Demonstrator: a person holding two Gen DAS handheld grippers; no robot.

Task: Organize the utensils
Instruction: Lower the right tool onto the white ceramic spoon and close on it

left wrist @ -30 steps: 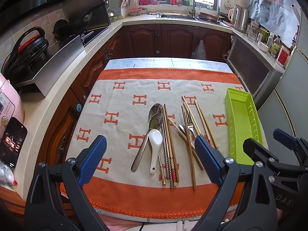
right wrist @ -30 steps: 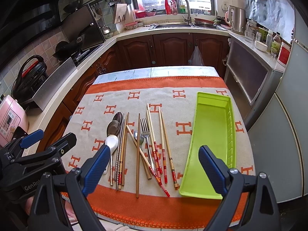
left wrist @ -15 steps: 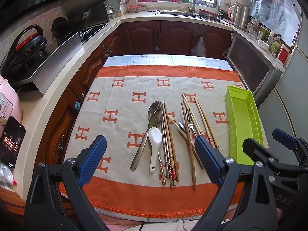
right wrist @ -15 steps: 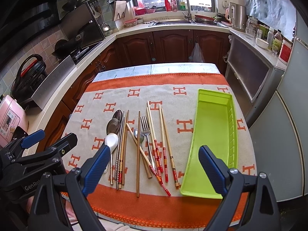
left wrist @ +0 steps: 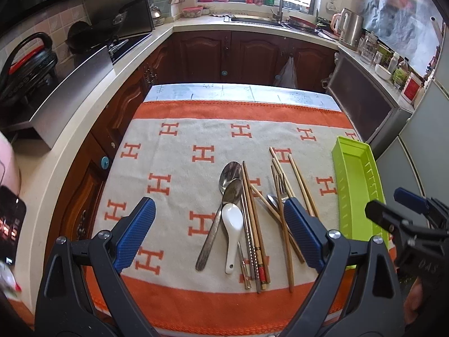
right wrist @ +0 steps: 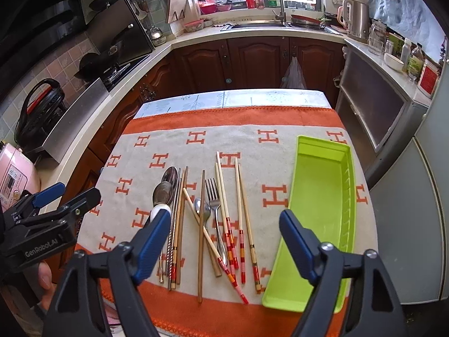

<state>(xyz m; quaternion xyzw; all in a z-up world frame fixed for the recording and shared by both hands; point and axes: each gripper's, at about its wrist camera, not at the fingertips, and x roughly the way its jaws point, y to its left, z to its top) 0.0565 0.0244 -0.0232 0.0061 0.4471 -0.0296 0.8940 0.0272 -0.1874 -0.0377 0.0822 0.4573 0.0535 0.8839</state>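
Left gripper (left wrist: 220, 236) wide open, nothing held. It hangs above the near edge of the orange-and-cream H-patterned cloth (left wrist: 179, 168). Right gripper (right wrist: 224, 241) open and empty too; its jaws have just been closing a bit, with nothing between the pads.

Just ahead of both claws is the loose utensil pile: white ceramic soup spoon (left wrist: 233, 231), two steel spoons (left wrist: 230, 181), steel fork (right wrist: 214, 205), and wooden chopsticks (right wrist: 201, 233), some with red-banded ends, a few crossed.

Ahead-right of the right claw: long lime-green plastic tray (right wrist: 322, 196), lying on the cloth beside the chopsticks.
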